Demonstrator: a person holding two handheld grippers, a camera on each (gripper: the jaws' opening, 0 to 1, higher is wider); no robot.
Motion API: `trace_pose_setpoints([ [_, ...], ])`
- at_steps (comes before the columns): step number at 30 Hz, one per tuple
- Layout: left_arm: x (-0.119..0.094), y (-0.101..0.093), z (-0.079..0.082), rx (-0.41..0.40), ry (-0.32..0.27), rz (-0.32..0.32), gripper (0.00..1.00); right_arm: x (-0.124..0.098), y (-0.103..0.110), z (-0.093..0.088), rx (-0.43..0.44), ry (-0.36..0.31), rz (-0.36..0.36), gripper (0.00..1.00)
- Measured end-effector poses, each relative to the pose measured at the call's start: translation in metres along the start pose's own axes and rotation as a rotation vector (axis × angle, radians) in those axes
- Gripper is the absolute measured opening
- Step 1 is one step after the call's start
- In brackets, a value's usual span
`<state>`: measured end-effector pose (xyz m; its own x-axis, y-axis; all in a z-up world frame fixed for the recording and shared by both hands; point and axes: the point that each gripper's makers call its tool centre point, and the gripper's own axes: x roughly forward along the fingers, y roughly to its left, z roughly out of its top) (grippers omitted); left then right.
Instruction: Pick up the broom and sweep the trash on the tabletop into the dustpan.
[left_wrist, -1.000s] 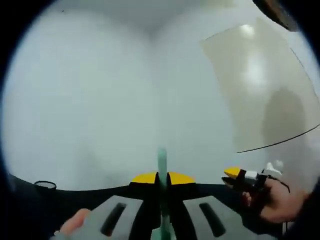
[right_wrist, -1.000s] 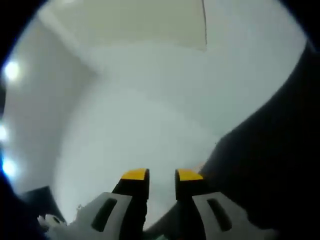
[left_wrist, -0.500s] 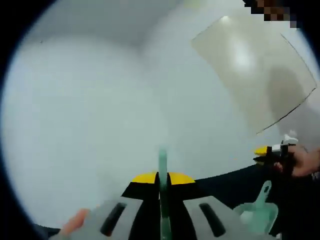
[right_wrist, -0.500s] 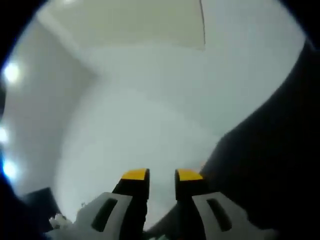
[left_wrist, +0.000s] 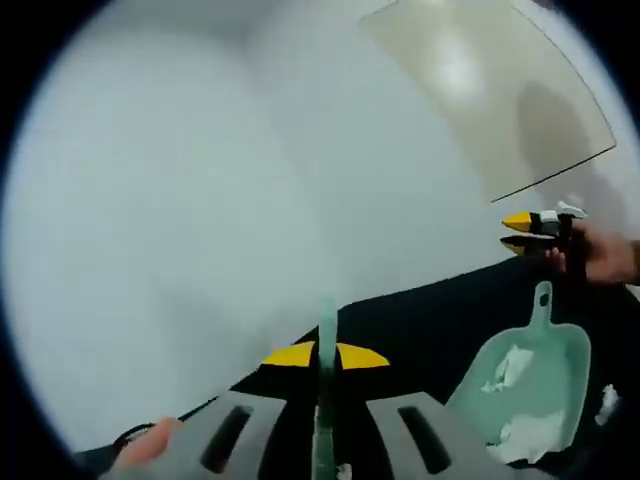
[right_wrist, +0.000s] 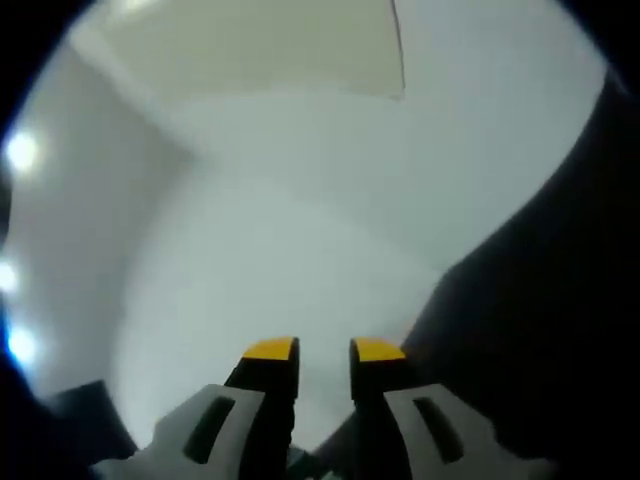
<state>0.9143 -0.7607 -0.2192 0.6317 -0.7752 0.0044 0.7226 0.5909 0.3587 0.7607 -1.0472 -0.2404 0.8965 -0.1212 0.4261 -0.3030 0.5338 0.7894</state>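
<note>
Left gripper view, nearest first: left gripper (left_wrist: 325, 356) at the bottom edge, yellow-tipped jaws clamped together on the thin pale-green broom handle (left_wrist: 327, 325), which rises upright between them and pokes up past the tips. At the lower left, just beside the grey jaw body, a fingertip of the person's hand (left_wrist: 145, 447). Beyond the jaws, the black tabletop (left_wrist: 420, 325), running across the lower right part of the view. On it, to the right, the green dustpan (left_wrist: 525, 385), lying flat with its handle pointing away toward the far edge; crumpled white paper trash (left_wrist: 525, 435) inside the pan, heaped toward its near lip. Just beside the pan's right side, a further white scrap (left_wrist: 607, 400) on the black surface. Past the dustpan handle, near the table's far edge, the right gripper (left_wrist: 517, 230) held in a hand (left_wrist: 600, 255), yellow tips close together with a narrow gap, clear of the pan. Farther off, pale wall and a beige panel (left_wrist: 490, 90) at the upper right.

Right gripper view: own jaws at the bottom, yellow tips slightly apart, nothing between them. Behind, blurred pale wall, beige panel at the top, dark mass at the right.
</note>
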Motion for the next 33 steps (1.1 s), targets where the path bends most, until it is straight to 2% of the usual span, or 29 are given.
trace_pose_setpoints([
  [6,-0.020,-0.017,0.007,-0.060,0.068,-0.018,0.04,0.000,0.000,0.001,0.006,-0.004,0.001,0.22],
  [8,-0.024,-0.029,0.004,-0.059,0.110,-0.055,0.05,0.000,0.001,0.002,0.007,-0.005,0.001,0.22],
  [10,-0.028,-0.037,0.005,-0.039,0.128,-0.067,0.05,-0.001,0.001,0.002,0.010,-0.007,0.001,0.22],
  [12,-0.033,-0.052,0.008,-0.032,0.148,-0.106,0.05,0.000,0.001,0.002,0.012,-0.007,0.001,0.22],
  [16,-0.041,-0.074,0.012,0.104,0.200,-0.130,0.04,0.000,0.000,0.003,0.013,-0.008,0.000,0.22],
  [19,-0.045,-0.086,0.017,0.102,0.214,-0.149,0.04,0.000,-0.001,0.003,0.015,-0.010,0.000,0.22],
  [23,-0.050,-0.102,0.029,0.101,0.197,-0.175,0.04,0.001,-0.001,0.004,0.017,-0.012,0.000,0.22],
  [24,-0.050,-0.108,0.034,0.079,0.189,-0.183,0.04,0.001,-0.002,0.004,0.017,-0.012,0.000,0.22],
  [27,-0.048,-0.117,0.046,0.057,0.178,-0.169,0.04,0.001,-0.002,0.004,0.017,-0.012,0.000,0.22],
  [28,-0.048,-0.121,0.054,0.045,0.147,-0.165,0.04,0.001,-0.002,0.003,0.018,-0.012,0.000,0.22],
  [31,-0.050,-0.130,0.078,-0.057,0.068,-0.180,0.04,0.001,-0.002,0.003,0.018,-0.011,0.000,0.22],
  [33,-0.052,-0.125,0.090,-0.080,0.031,-0.145,0.04,0.001,-0.002,0.003,0.020,-0.012,0.001,0.22],
])
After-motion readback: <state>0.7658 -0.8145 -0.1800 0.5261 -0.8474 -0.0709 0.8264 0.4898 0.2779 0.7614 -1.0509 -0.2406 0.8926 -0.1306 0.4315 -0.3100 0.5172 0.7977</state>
